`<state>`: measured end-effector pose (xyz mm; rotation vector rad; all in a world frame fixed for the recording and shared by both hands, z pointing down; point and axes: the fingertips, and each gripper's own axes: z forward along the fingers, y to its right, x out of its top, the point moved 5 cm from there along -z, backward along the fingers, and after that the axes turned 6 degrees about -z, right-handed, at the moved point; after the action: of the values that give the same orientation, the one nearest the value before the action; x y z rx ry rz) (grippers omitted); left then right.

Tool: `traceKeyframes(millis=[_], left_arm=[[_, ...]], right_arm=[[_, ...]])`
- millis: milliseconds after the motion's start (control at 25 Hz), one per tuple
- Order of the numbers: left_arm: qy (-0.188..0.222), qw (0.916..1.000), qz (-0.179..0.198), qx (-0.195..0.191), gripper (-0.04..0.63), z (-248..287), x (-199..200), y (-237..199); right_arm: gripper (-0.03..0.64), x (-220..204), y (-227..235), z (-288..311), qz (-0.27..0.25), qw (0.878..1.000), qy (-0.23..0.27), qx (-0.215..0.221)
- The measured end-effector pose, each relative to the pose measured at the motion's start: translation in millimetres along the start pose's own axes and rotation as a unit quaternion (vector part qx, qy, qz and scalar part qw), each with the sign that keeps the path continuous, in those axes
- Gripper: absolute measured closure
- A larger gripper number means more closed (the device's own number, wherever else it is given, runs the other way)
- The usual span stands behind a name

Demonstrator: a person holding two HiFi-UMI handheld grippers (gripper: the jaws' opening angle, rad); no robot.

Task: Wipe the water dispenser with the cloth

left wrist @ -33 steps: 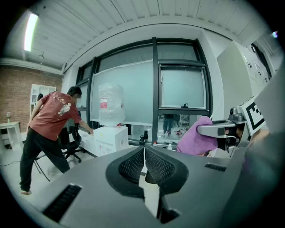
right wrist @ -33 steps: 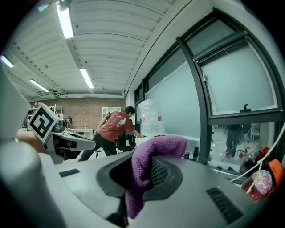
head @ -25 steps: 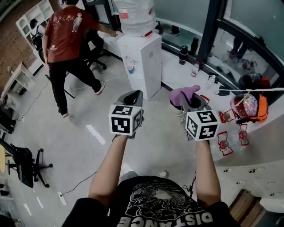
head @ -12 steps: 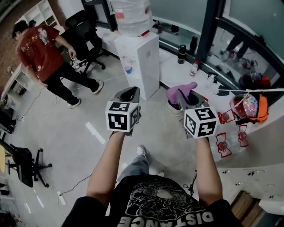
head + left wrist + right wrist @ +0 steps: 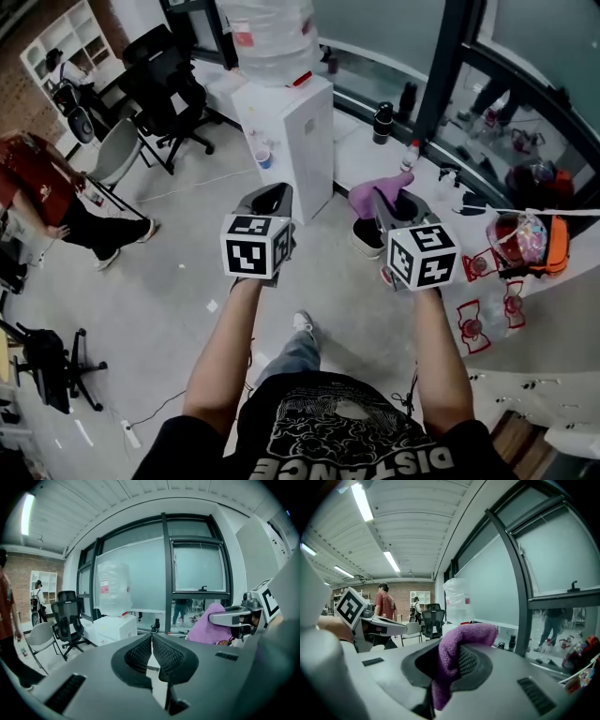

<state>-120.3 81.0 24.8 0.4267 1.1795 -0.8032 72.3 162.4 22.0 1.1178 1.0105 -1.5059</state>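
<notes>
The white water dispenser (image 5: 295, 127) stands ahead on the floor with a large clear bottle (image 5: 272, 33) on top; it also shows far off in the left gripper view (image 5: 112, 625) and in the right gripper view (image 5: 457, 604). My right gripper (image 5: 382, 199) is shut on a purple cloth (image 5: 380, 192), which bulges over its jaws (image 5: 461, 651). My left gripper (image 5: 272, 199) is shut with nothing between its fingers (image 5: 151, 641). Both are held in the air, side by side, some way short of the dispenser.
A person in a red shirt (image 5: 37, 192) is at the left. Black office chairs (image 5: 164, 80) stand behind the dispenser. A white ledge (image 5: 394, 155) along the windows carries bottles (image 5: 382, 122). An orange bag (image 5: 530, 239) lies at the right.
The view has come closer to the dispenser. The person in red has walked from the dispenser's side off to the left edge. Both grippers keep their pose.
</notes>
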Motion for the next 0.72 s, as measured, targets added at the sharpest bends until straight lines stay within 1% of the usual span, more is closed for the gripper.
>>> traceKeyframes(millis=[160,440,720], left_arm=[[-0.005,1.0,-0.002,-0.003,0.567,36.6,17.0,-31.2],[-0.015,0.9998,0.0,-0.013,0.568,91.3,42.4,-88.2],[-0.018,0.9995,-0.003,-0.027,0.568,135.1,59.3,-131.7]], right_arm=[[0.572,10.2,14.1,48.0,0.01,1.0,-0.005,-0.003],[0.572,35.0,24.5,132.9,0.014,1.0,-0.009,-0.005],[0.572,50.9,30.3,196.0,0.015,1.0,-0.015,-0.012]])
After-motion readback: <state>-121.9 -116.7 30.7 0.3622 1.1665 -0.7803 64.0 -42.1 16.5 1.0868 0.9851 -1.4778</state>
